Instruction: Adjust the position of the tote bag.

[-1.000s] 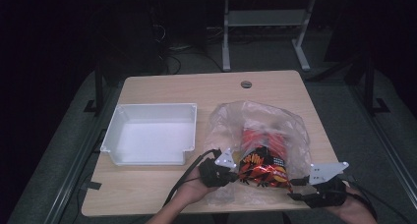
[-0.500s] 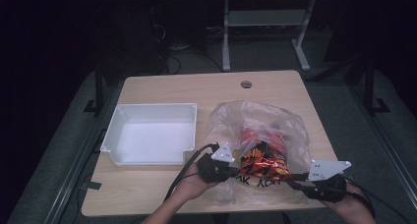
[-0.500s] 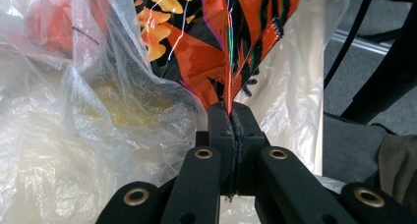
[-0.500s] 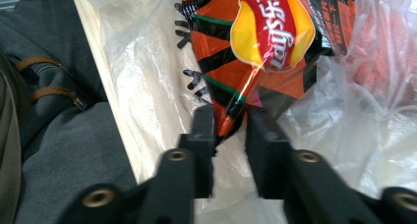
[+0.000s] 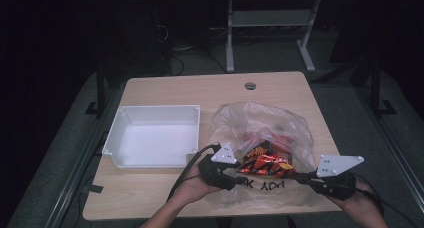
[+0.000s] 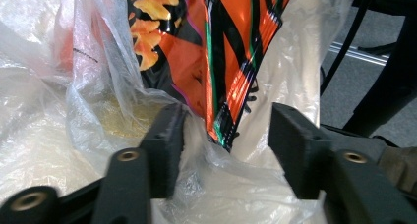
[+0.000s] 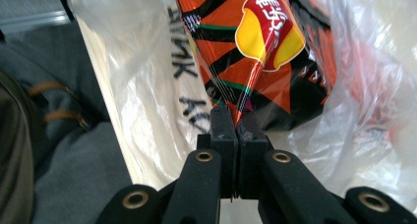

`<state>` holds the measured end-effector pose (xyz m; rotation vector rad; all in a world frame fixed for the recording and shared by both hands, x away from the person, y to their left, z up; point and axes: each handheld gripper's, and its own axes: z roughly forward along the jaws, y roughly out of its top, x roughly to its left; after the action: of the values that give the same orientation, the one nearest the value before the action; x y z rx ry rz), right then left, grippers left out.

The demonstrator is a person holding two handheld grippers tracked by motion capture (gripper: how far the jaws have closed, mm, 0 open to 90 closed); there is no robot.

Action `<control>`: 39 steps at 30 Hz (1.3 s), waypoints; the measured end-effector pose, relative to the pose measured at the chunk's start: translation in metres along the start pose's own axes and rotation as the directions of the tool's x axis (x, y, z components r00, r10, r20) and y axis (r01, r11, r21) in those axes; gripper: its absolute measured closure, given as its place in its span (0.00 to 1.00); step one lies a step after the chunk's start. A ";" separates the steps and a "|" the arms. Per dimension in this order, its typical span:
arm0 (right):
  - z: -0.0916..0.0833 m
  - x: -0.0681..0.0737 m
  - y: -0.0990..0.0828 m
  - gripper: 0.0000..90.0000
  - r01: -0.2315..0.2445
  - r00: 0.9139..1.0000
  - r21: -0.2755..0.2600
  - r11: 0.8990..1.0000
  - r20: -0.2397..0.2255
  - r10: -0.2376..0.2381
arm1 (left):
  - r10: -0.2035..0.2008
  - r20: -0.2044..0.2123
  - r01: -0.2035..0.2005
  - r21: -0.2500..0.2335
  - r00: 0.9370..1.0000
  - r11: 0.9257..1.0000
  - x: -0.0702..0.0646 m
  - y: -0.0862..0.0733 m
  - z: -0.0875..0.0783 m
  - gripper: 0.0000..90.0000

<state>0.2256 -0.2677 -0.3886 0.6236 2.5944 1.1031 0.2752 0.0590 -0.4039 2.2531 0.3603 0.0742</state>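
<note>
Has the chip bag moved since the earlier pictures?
Yes. The chip bag has come toward the table's near edge, pinched by the right gripper.

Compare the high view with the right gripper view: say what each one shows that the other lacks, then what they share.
High view alone: the white bin left of the clear plastic bag, the wooden table, and the left gripper.

Right gripper view alone: the right gripper with its jaws pinched shut on the corner of the orange chip bag.

Both: the chip bag inside the plastic bag, and the bag's black lettering.
</note>
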 end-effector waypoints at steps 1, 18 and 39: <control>-0.001 0.000 0.001 0.99 -0.001 1.000 -0.005 1.000 -0.006 0.001 | 0.003 -0.005 -0.003 0.000 1.000 1.000 0.000 0.000 0.000 0.50; -0.018 -0.005 0.024 0.99 0.041 0.999 -0.053 0.998 -0.021 -0.042 | 0.046 -0.103 -0.051 -0.053 0.994 0.997 0.000 0.018 -0.002 0.56; -0.038 -0.013 0.041 0.98 0.068 0.997 -0.106 0.992 -0.016 -0.070 | 0.064 -0.088 -0.076 -0.142 0.994 0.987 -0.001 0.042 -0.023 0.83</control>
<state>0.2344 -0.2719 -0.3318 0.4979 2.5339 1.2199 0.2801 0.0499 -0.3573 2.1222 0.3090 0.2246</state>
